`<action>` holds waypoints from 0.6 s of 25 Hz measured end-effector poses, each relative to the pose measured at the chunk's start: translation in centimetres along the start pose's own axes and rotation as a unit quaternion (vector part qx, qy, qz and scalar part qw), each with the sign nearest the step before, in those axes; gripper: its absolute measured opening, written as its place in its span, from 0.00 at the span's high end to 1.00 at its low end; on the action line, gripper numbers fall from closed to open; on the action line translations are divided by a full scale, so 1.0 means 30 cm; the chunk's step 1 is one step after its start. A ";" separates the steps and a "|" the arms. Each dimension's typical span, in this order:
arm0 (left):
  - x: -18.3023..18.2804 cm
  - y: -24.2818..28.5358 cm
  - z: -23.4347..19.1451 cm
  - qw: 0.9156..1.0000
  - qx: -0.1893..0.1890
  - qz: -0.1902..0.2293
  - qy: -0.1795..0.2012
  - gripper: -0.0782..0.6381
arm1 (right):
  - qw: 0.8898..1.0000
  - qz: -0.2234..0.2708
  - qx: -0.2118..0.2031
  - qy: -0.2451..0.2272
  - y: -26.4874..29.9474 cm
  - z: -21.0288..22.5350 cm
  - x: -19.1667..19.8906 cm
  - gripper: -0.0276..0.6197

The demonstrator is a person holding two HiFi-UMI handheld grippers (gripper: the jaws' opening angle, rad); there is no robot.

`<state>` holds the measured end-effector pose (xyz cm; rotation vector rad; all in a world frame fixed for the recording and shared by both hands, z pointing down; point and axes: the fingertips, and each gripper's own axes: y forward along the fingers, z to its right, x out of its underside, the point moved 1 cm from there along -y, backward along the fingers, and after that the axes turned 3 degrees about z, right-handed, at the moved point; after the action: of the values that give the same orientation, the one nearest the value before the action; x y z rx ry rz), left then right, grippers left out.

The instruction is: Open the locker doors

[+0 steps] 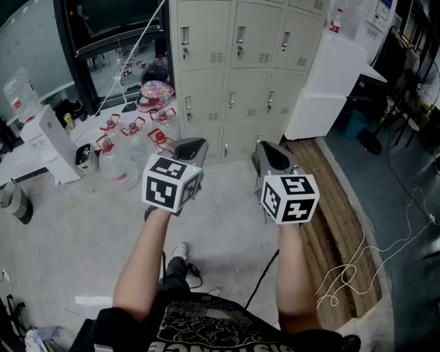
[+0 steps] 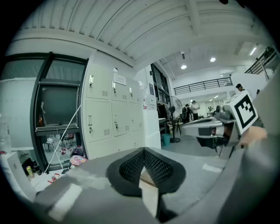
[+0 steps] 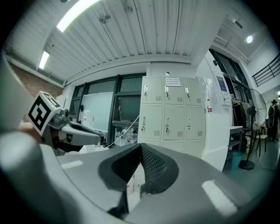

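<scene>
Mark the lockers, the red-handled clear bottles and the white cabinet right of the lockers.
lockers (image 1: 251, 89), head view, middle door's face
red-handled clear bottles (image 1: 113, 161), head view, body of the nearest bottle
white cabinet (image 1: 333, 69), head view, its upper front face

Soft, even indoor light fills the head view; the pale floor (image 1: 89, 234) carries only faint shadows, and the lockers (image 1: 234, 75) look sharp. Both gripper views are fisheye, with black corners and bent lines near the edges. A ceiling strip light (image 3: 76, 13) glares in the right gripper view, and small ceiling lamps (image 2: 212, 59) shine in the left. The nearest foreground is blurred.
</scene>
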<state>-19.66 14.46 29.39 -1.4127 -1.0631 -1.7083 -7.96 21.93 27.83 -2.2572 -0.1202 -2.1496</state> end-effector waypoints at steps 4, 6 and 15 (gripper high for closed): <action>0.009 0.036 0.006 1.000 0.002 -0.001 0.005 0.89 | 1.000 -0.004 0.001 -0.001 0.018 0.028 0.024 0.96; 0.007 0.053 -0.001 1.000 0.000 0.000 0.004 0.89 | 1.000 -0.003 0.001 0.000 0.030 0.040 0.025 0.96; 0.012 0.156 -0.057 1.000 0.004 0.001 0.007 0.89 | 1.000 -0.002 -0.002 0.000 0.127 0.091 0.035 0.90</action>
<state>-16.37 10.84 30.39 -1.3953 -1.0591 -1.7088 -4.93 18.36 28.87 -2.2608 -0.1201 -2.1531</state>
